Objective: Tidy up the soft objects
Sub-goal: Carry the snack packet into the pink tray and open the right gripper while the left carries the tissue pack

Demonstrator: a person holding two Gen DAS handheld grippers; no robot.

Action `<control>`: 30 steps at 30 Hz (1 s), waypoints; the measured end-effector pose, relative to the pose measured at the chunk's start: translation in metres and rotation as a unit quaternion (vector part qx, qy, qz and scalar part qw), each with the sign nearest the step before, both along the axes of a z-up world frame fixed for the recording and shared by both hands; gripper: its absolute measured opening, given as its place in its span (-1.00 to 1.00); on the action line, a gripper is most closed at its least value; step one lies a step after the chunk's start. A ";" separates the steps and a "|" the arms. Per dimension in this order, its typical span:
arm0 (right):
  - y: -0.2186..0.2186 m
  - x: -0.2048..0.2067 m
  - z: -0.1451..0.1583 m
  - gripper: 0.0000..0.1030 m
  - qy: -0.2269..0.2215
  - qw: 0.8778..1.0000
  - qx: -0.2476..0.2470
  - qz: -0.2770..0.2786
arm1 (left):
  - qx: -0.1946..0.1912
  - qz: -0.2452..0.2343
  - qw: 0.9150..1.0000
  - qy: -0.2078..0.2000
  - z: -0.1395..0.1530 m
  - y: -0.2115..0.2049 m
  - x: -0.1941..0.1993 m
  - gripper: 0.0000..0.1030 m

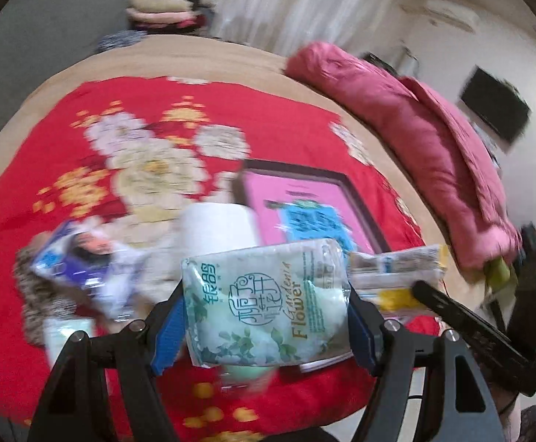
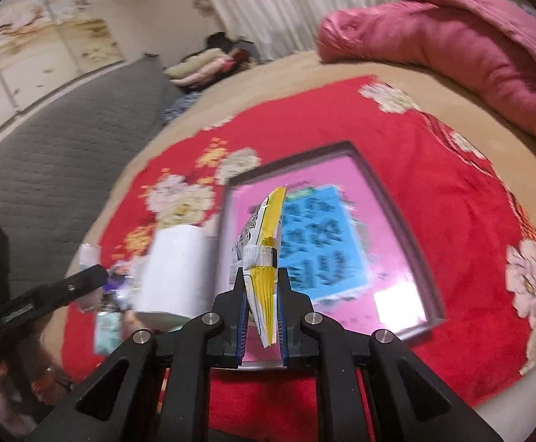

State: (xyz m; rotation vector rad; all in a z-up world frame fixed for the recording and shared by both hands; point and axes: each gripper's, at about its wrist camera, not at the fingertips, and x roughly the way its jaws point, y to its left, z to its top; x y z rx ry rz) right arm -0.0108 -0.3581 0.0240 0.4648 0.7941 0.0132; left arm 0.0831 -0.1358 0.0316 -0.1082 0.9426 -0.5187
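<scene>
My left gripper [image 1: 266,307] is shut on a green-and-white tissue pack [image 1: 264,302] printed "Gardenia Flower", held above the red flowered blanket [image 1: 120,118]. My right gripper [image 2: 260,280] is shut on a thin yellow-and-white packet [image 2: 264,254], held edge-on above a pink tray [image 2: 389,258] with a blue label. That packet also shows in the left wrist view [image 1: 393,272], beside the tissue pack. A white paper roll [image 2: 176,272] stands left of the tray. A blue-purple pack [image 1: 80,265] lies left of the roll.
A rolled pink quilt [image 2: 470,48] lies along the bed's far right side. Folded clothes [image 2: 201,64] are stacked at the far end. A grey mattress [image 2: 54,169] lies left of the bed. A pale green pack [image 2: 108,331] lies near the blanket's front edge.
</scene>
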 end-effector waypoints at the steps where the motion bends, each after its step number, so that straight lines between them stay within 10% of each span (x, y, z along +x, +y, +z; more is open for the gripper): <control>1: -0.006 -0.002 -0.004 -0.74 0.005 1.000 0.000 -0.006 | 0.008 -0.012 1.000 -0.002 -0.001 -0.013 -0.002 0.44; 12: -0.048 -0.003 -0.064 -0.71 0.076 0.995 0.046 -0.037 | 0.076 -0.083 0.994 0.007 -0.034 -0.107 -0.007 0.44; 30: -0.049 0.007 -0.079 -0.12 0.131 0.981 -0.134 -0.056 | 0.145 -0.097 0.984 0.032 -0.082 -0.144 0.003 0.44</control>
